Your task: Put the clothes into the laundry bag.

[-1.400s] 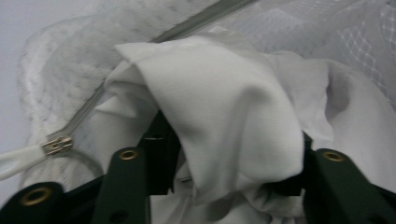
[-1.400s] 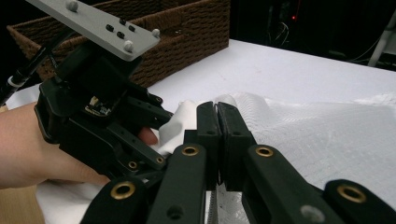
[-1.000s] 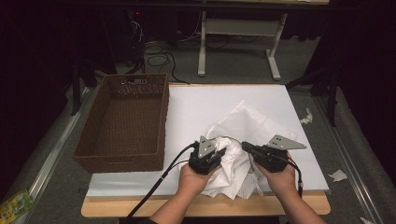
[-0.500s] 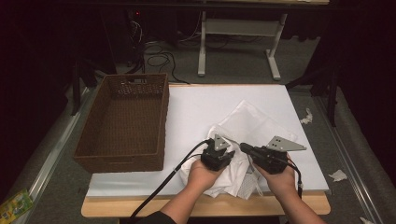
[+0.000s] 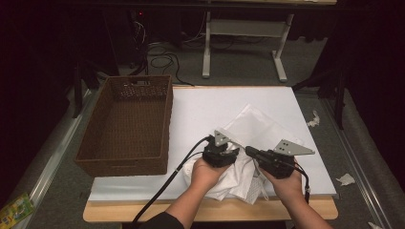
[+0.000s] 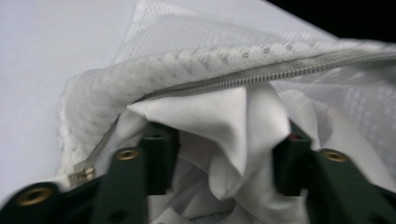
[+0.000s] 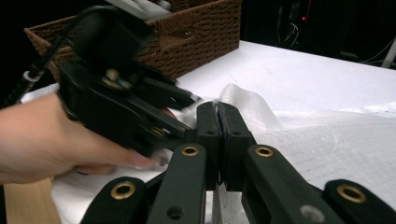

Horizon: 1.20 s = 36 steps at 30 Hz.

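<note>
1. The left gripper (image 6: 219, 154) has its jaws spread wide, one on each side of a bunch of white cloth (image 6: 233, 121) in the lower middle of the left gripper view. The cloth sits in the mouth of a white mesh bag (image 6: 187, 60), just under the bag's grey zipper (image 6: 261, 72). The jaws touch the cloth but do not squeeze it.
2. The right gripper (image 7: 218, 123) has its jaws pressed together at the centre of the right gripper view. They pinch the near edge of the mesh bag (image 7: 327, 140). A strip of zipper teeth (image 7: 215, 205) runs down between the jaw arms at the bottom of that frame.
3. In the high view both hands come in from the bottom edge. The left hand (image 5: 205, 171) holds its gripper (image 5: 220, 153) over the bag's near corner. The right hand (image 5: 286, 183) holds its gripper (image 5: 258, 155) turned toward the left, with its tip close beside the other gripper.
4. The mesh bag (image 5: 258, 129) lies on the white desk (image 5: 215, 105), in the lower centre of the frame.
5. Count: two grippers, two hands, one mesh bag, one brown wicker basket (image 5: 125, 157) at the left of the desk, and a few paper scraps (image 5: 346, 179) on the floor at the right.
</note>
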Tool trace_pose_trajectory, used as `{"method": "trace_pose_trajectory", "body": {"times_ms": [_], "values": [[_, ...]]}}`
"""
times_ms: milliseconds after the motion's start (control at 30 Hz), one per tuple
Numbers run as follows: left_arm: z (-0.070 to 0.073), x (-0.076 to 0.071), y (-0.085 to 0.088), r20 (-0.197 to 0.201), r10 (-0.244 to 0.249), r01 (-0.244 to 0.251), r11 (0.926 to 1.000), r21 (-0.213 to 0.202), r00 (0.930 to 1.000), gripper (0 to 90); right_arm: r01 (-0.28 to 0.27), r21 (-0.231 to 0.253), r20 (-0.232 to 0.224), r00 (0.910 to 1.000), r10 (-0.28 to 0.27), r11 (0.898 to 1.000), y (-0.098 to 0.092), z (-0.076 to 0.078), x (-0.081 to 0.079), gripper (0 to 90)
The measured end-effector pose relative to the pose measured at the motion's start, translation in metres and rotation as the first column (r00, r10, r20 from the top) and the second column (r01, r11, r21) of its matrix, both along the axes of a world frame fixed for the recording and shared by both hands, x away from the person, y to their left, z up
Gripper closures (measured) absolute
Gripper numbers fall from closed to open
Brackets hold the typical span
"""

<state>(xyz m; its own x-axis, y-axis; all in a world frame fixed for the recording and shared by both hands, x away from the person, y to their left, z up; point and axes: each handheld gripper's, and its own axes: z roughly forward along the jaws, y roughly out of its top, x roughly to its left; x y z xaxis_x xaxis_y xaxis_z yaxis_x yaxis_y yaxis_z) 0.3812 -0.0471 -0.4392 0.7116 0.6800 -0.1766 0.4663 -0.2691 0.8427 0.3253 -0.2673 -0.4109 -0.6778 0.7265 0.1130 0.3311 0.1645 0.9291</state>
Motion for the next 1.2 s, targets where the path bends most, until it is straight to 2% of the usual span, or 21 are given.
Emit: {"method": "trace_pose_trajectory", "body": {"times_ms": [67, 100, 200, 233, 267, 367, 400, 467, 500, 567, 667, 733, 767, 867, 933, 967, 1000, 1033, 1100, 1167, 1200], "values": [[0.003, -0.012, 0.011, 0.034, -0.007, 0.008, 0.9998, -0.018, 0.9994, 31.6, 0.002, 0.006, -0.01, 0.9999, -0.002, 1.0, -0.001, -0.001, 0.001, 89.3], [0.003, -0.018, 0.016, 0.037, -0.01, 0.011, 0.9996, -0.026, 0.9993, 26.6, 0.004, 0.007, -0.01, 0.9999, -0.004, 1.0, -0.001, -0.001, 0.001, 89.3], [-0.001, -0.033, 0.035, 0.006, -0.01, 0.01, 0.9997, -0.021, 0.9999, 15.3, 0.012, 0.001, -0.013, 0.9998, -0.012, 1.0, -0.001, -0.002, 0.001, 89.3], [-0.001, -0.033, 0.035, 0.006, -0.01, 0.01, 0.9997, -0.021, 0.9999, 15.1, 0.012, -0.002, -0.011, 0.9999, -0.012, 1.0, -0.001, -0.002, 0.001, 89.3], [-0.009, -0.044, 0.048, -0.002, -0.01, 0.01, 1.0, -0.001, 0.9999, 15.0, 0.011, -0.004, -0.008, 0.9999, -0.011, 1.0, -0.001, -0.002, 0.001, 89.3], [-0.023, -0.054, 0.058, -0.012, -0.045, 0.045, 0.999, 0.005, 0.9989, 15.0, 0.011, -0.019, 0.001, 0.9999, -0.011, 1.0, -0.001, -0.001, 0.001, 89.3], [-0.028, -0.055, 0.057, -0.016, -0.06, 0.06, 0.998, 0.019, 0.9981, 15.0, 0.012, -0.017, 0.0, 0.9999, -0.012, 1.0, -0.001, -0.002, 0.001, 89.3], [-0.037, -0.054, 0.048, -0.02, -0.103, 0.105, 0.9904, 0.091, 0.9945, 16.1, 0.015, -0.014, -0.007, 0.9999, -0.015, 1.0, 0.0, -0.002, 0.003, 89.3], [-0.041, -0.053, 0.044, -0.02, -0.112, 0.114, 0.9851, 0.129, 0.9935, 19.1, 0.015, -0.016, -0.012, 0.9998, -0.016, 1.0, 0.0, -0.003, 0.003, 89.3], [-0.043, -0.054, 0.041, -0.007, -0.111, 0.111, 0.982, 0.153, 0.9938, 30.9, 0.012, -0.022, -0.021, 0.9997, -0.013, 1.0, 0.002, -0.005, 0.004, 89.3], [-0.041, -0.052, 0.045, -0.012, -0.106, 0.107, 0.9837, 0.145, 0.9943, 64.5, 0.01, -0.028, -0.027, 0.9996, -0.011, 1.0, 0.004, -0.007, 0.004, 89.3], [-0.038, -0.049, 0.05, -0.039, -0.093, 0.097, 0.9893, 0.109, 0.9949, 81.4, 0.01, -0.029, -0.028, 0.9996, -0.01, 1.0, 0.004, -0.007, 0.005, 89.3], [-0.035, -0.048, 0.053, -0.037, -0.074, 0.076, 0.9936, 0.084, 0.9966, 83.5, 0.011, -0.03, -0.029, 0.9995, -0.012, 0.999, 0.004, -0.008, 0.005, 89.3], [-0.016, -0.048, 0.063, 0.033, -0.017, 0.016, 0.9998, 0.014, 0.9993, 84.3, 0.012, -0.033, -0.027, 0.9996, -0.013, 0.999, 0.005, -0.007, 0.005, 89.3], [0.002, -0.045, 0.069, 0.083, 0.032, -0.029, 0.9988, -0.04, 0.996, 84.5, 0.012, -0.038, -0.022, 0.9997, -0.013, 0.999, 0.005, -0.007, 0.005, 89.3], [0.002, -0.045, 0.069, 0.083, 0.032, -0.029, 0.9988, -0.04, 0.996, 84.5, 0.015, -0.038, -0.022, 0.9996, -0.015, 0.999, 0.004, -0.007, 0.005, 89.3], [0.017, -0.042, 0.068, 0.134, 0.072, -0.061, 0.9942, -0.089, 0.9884, 84.6, 0.017, -0.034, -0.022, 0.9996, -0.018, 0.999, 0.004, -0.007, 0.006, 89.3], [0.02, -0.039, 0.064, 0.14, 0.07, -0.058, 0.9944, -0.088, 0.9876, 84.6, 0.018, -0.031, -0.019, 0.9997, -0.018, 0.999, 0.003, -0.007, 0.007, 89.3], [0.015, -0.036, 0.05, 0.131, 0.034, -0.031, 0.9992, -0.024, 0.9908, 84.4, 0.024, -0.027, -0.018, 0.9995, -0.024, 0.999, 0.002, -0.007, 0.009, 89.3], [-0.002, -0.034, 0.036, 0.091, -0.013, 0.007, 0.998, 0.063, 0.9957, 84.0, 0.03, -0.022, -0.026, 0.9992, -0.03, 0.999, 0.0, -0.008, 0.011, 89.3], [-0.011, -0.033, 0.03, 0.059, -0.025, 0.021, 0.9971, 0.073, 0.9979, 83.6, 0.032, -0.016, -0.027, 0.9991, -0.033, 0.999, 0.0, -0.008, 0.01, 89.3]]}}
